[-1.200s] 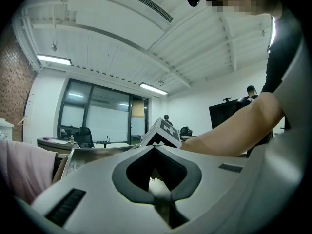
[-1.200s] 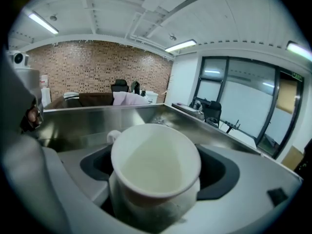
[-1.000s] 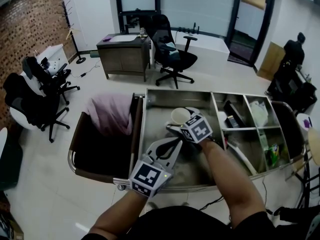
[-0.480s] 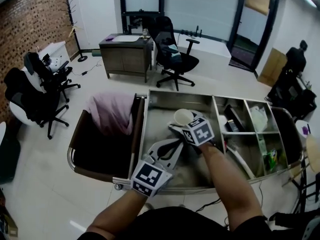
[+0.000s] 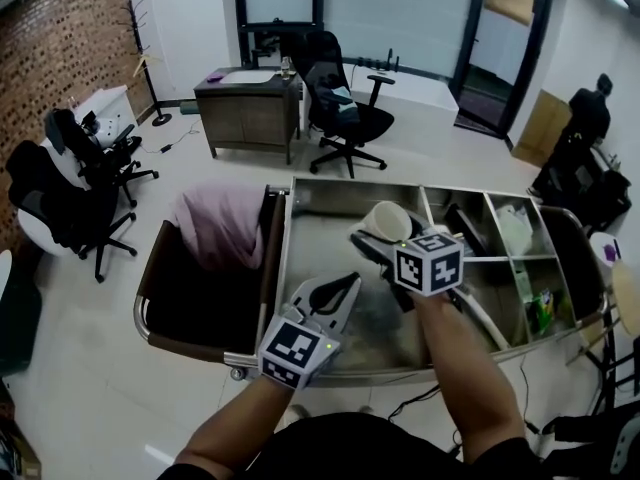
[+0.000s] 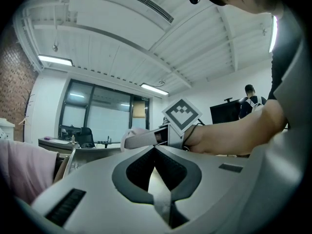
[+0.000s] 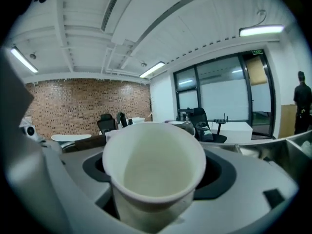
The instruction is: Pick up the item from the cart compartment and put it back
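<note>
While the right gripper (image 5: 377,236) holds the paper cup (image 5: 388,218) clear above the cart's (image 5: 330,194) large compartment, its fingers, having just closed in, clasp the cup's wall, evidently for carrying and setting back. The left gripper (image 5: 343,282) hangs level nearby, fingers pressed together, empty.

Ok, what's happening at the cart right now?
A person is working over the cart with a gripper in each hand. The right gripper has just been closing its jaws on a white paper cup and holds it clear above the cart's big compartment. The left gripper is shut and empty, and it hangs over the near part of that compartment.
</note>
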